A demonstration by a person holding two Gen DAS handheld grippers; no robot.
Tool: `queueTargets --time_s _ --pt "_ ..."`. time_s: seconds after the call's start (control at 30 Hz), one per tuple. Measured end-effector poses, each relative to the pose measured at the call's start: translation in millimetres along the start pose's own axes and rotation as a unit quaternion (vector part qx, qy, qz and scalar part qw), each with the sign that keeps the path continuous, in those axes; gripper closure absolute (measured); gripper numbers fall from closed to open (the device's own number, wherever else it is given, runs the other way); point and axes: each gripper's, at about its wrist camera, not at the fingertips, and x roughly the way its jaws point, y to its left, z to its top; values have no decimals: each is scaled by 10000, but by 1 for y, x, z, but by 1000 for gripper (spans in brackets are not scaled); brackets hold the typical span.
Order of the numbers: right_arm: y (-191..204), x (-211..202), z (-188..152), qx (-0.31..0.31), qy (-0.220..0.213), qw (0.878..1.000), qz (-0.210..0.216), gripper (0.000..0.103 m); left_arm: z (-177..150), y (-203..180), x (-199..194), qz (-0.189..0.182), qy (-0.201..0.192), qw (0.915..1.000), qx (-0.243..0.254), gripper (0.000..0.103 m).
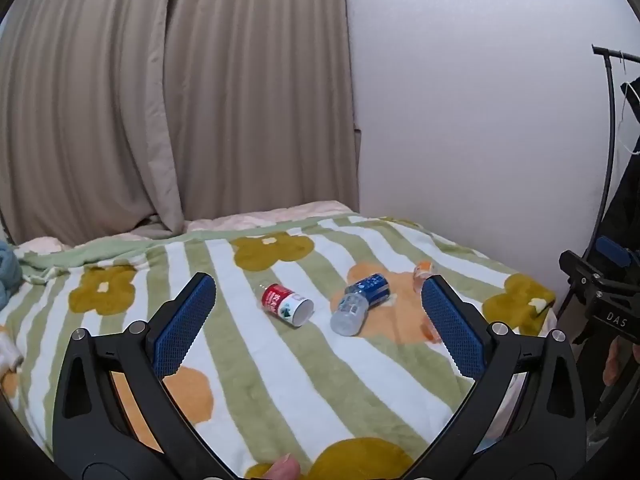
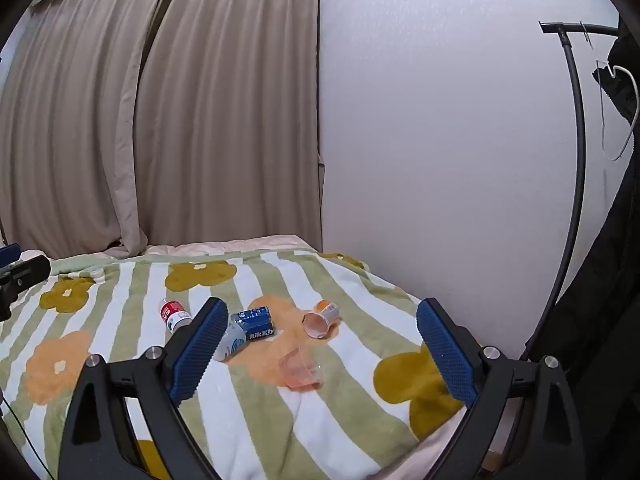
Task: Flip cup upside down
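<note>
A clear plastic cup [image 2: 301,369] stands on the striped flower blanket [image 2: 280,420], between my right gripper's fingers and a little ahead of them. My right gripper [image 2: 320,344] is open and empty. In the left wrist view the cup is mostly hidden behind the right finger; an orange edge [image 1: 429,332] shows beside it. My left gripper [image 1: 318,320] is open and empty, above the blanket [image 1: 280,380], short of the bottles.
A red-labelled bottle [image 1: 286,304] and a blue-labelled clear bottle [image 1: 360,302] lie on the blanket, also in the right wrist view [image 2: 173,314] [image 2: 244,330]. A small orange cup [image 2: 320,318] lies on its side. A wall and a clothes rack [image 2: 576,160] stand right; curtains behind.
</note>
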Motion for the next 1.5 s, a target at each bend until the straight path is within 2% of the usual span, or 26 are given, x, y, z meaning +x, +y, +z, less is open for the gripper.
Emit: queueTargets --time_s 0.2,0.3,1.5 --pt "-2 -6 4 120 -92 9999 40 9 9 -25 -9 123 -188 9996 173 0" --pt "-3 -8 5 149 -126 9998 32 9 7 -6 -12 3 -198 9998 15 0" --pt "-1 -3 5 31 -54 9999 -143 9 5 -13 -4 -87 -289 9995 1 0"
